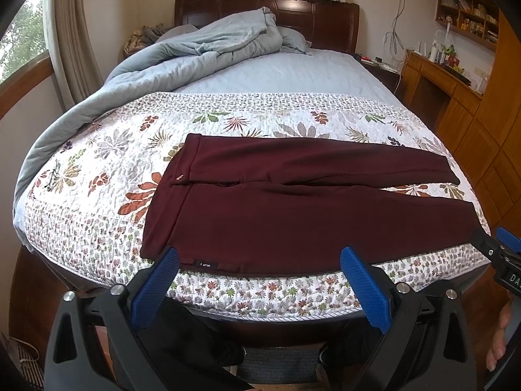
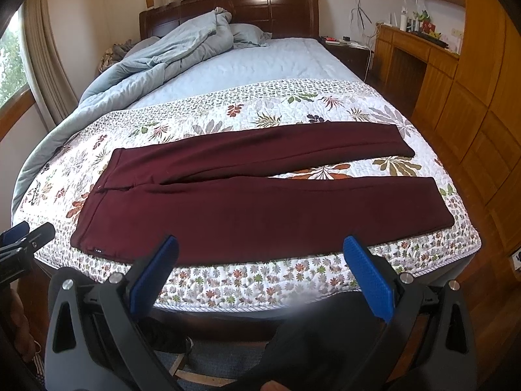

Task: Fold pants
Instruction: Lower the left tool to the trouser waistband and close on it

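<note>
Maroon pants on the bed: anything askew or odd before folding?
Nothing much. The maroon knit pants lie flat on the floral quilted bedspread, legs slightly splayed. The rumpled pale-blue duvet is heaped near the headboard, clear of them. Both grippers are open.

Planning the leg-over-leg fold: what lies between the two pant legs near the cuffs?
Only bare floral quilt shows in the wedge between the far leg and the near leg, clearest in the right wrist view. Nothing else sits there.
</note>
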Demonstrator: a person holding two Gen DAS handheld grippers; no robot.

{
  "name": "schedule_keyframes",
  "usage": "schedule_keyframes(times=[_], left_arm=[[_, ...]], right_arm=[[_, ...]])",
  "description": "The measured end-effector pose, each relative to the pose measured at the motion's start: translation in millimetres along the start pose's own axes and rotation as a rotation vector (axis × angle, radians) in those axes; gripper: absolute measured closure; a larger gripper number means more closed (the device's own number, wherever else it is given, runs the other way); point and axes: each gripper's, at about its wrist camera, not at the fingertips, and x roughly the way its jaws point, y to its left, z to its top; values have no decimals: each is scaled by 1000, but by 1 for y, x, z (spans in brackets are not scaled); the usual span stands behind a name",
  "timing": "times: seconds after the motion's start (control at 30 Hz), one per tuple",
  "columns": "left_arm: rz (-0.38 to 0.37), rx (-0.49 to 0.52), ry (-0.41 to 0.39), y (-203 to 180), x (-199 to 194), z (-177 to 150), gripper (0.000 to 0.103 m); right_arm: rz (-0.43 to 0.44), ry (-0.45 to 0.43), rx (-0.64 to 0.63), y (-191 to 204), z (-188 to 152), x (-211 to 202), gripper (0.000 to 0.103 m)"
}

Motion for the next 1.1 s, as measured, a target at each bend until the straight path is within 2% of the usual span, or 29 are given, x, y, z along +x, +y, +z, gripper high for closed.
schedule_keyframes(times=[0.17, 0.2, 0.23, 0.27, 0.37, 0.4, 0.47, 0.5, 0.53, 0.6, 0.63, 0.7, 0.77, 0.83, 1.0, 1.1], left_arm=[[-9, 19, 15, 0, 14, 1, 4], [-32, 45, 31, -1, 23, 0, 4], [-74, 76, 71, 0, 34, -2, 4], [-167, 106, 134, 3, 47, -4, 4], [-374, 79, 309, 24, 86, -9, 4], [-372, 80, 319, 31, 93, -9, 4], [-302, 111, 318, 46, 104, -5, 4], [-214, 166, 299, 58, 113, 1, 4], [-185, 183, 300, 63, 117, 4, 4], [-152, 207, 310, 83, 132, 17, 4], [-145, 192, 328, 96, 143, 27, 4], [-194, 127, 359, 120, 160, 46, 4], [-241, 78, 313, 144, 178, 72, 4], [-224, 72, 279, 161, 196, 93, 4], [-314, -55, 300, 212, 271, 147, 4], [-327, -49, 264, 229, 306, 180, 4]], right_arm=[[-5, 13, -23, 2, 2, 12, 2], [-7, 17, -36, 3, 3, 16, 2], [-7, 21, -51, 4, 4, 20, 2], [-7, 27, -71, 5, 5, 25, 2], [9, 41, -143, 9, 8, 43, 2], [18, 4, -186, 11, 9, 45, 2], [17, -106, -281, 14, 7, 44, 2], [-32, -107, -350, 17, 5, 55, 2], [-61, -57, -385, 17, 5, 68, 2], [-39, 12, -378, 13, 5, 85, 2], [-27, 15, -371, 12, 5, 88, 2], [-30, 3, -387, 12, 5, 92, 2], [-36, 28, -391, 12, 7, 103, 2], [-23, 49, -383, 14, 8, 111, 2], [-15, 79, -411, 25, 10, 131, 2], [-1, 108, -405, 29, 13, 144, 2]])
